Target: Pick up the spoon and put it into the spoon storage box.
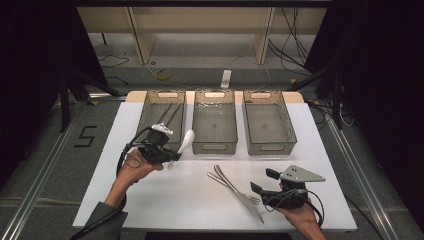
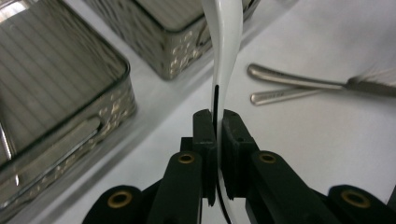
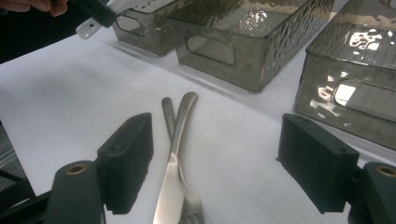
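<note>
My left gripper [image 1: 172, 157] [image 2: 217, 116] is shut on the handle of a white spoon [image 1: 186, 140] [image 2: 226, 56], held in the air in front of the left basket [image 1: 161, 120] with its bowl pointing toward the baskets. A steel knife [image 1: 235, 190] [image 3: 180, 135] and a steel fork [image 1: 250, 199] [image 3: 191, 205] lie crossed on the white table cover. My right gripper [image 1: 263, 181] [image 3: 219, 158] hovers just right of them. It is open, with nothing between its jaws, and the crossed pair lies ahead between them.
Three grey see-through baskets stand in a row at the back: the left one holds thin dark sticks, then the middle basket [image 1: 215, 122] [image 3: 224, 46] and the right basket [image 1: 267, 122] [image 3: 355, 93]. The white table cover [image 1: 175, 200] ends close to the person's arms.
</note>
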Demonstrator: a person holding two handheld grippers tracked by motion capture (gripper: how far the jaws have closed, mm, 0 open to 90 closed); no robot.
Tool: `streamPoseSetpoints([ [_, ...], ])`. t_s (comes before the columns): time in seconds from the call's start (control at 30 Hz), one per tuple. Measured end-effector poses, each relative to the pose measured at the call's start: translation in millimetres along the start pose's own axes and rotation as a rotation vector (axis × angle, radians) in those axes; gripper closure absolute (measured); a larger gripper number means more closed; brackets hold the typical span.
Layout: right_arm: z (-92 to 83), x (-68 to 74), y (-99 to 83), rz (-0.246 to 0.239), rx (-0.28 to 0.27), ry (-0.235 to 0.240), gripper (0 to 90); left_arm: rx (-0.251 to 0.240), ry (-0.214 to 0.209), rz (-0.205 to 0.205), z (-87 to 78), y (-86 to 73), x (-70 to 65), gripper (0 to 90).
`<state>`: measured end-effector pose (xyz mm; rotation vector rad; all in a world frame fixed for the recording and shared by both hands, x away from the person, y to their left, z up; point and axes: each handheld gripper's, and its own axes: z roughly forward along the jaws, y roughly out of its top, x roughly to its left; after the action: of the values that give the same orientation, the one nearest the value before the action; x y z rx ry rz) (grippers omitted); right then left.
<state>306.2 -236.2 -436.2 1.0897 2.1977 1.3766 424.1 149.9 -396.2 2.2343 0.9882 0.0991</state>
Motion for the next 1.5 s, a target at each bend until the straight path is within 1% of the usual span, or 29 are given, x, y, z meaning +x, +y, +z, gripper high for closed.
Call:
streamPoseSetpoints([
  [0.13,-0.4,-0.9,-0.1,0.007,0.001,-0.002,27.4,-0.021,0.02,0.0,3.0,14.8,0.2,85.2],
  [0.2,-0.7,-1.1,0.0,0.007,0.0,-0.003,27.4,-0.026,0.015,-0.002,5.5,21.3,2.3,85.1],
  [0.3,-1.0,-1.1,0.0,0.007,-0.001,-0.003,27.4,-0.034,0.039,-0.006,9.2,29.5,5.2,85.1],
  [0.47,-0.8,-1.4,-0.1,0.008,-0.001,0.0,27.4,-0.073,0.043,-0.012,11.6,43.8,8.3,85.1],
  [0.57,-0.9,-1.2,0.0,0.008,-0.002,0.001,27.4,-0.069,0.054,-0.005,14.8,52.7,8.7,85.1],
  [0.67,-0.9,-1.0,0.0,0.007,-0.001,0.001,27.4,-0.076,0.05,-0.015,19.4,60.4,11.8,85.1],
  [0.77,-1.0,-1.3,0.0,0.008,-0.002,0.002,27.4,-0.082,0.065,-0.026,25.0,66.0,16.0,85.1],
  [0.83,-1.0,-1.6,-0.1,0.008,-0.001,0.002,27.4,-0.086,0.063,-0.04,30.0,69.2,19.4,85.1],
  [0.9,-1.1,-1.7,-0.1,0.01,-0.003,0.003,27.4,-0.08,0.068,-0.044,34.2,72.1,21.8,85.1],
  [0.93,-1.0,-1.9,-0.2,0.01,-0.003,0.003,27.4,-0.084,0.064,-0.049,36.0,73.5,22.9,85.1],
  [1.0,-0.9,-2.1,-0.2,0.009,-0.003,0.002,27.4,-0.089,0.073,-0.051,38.5,76.0,24.7,85.1],
  [1.07,-1.0,-2.2,-0.3,0.009,-0.004,0.004,27.4,-0.1,0.07,-0.067,41.7,78.2,26.4,85.1],
  [1.17,-1.0,-2.3,-0.3,0.009,-0.004,0.004,27.4,-0.101,0.07,-0.073,46.6,82.0,29.0,85.1],
  [1.3,-1.0,-2.7,-0.3,0.012,-0.002,0.004,27.4,-0.107,0.066,-0.077,53.6,90.1,26.2,85.0],
  [1.4,-1.3,-2.8,-0.3,0.013,-0.007,0.005,27.4,-0.111,0.054,-0.088,59.4,96.2,24.1,85.1],
  [1.5,-2.0,-3.1,-0.4,0.014,-0.006,0.006,27.4,-0.106,0.064,-0.089,65.7,99.4,23.4,85.0],
])
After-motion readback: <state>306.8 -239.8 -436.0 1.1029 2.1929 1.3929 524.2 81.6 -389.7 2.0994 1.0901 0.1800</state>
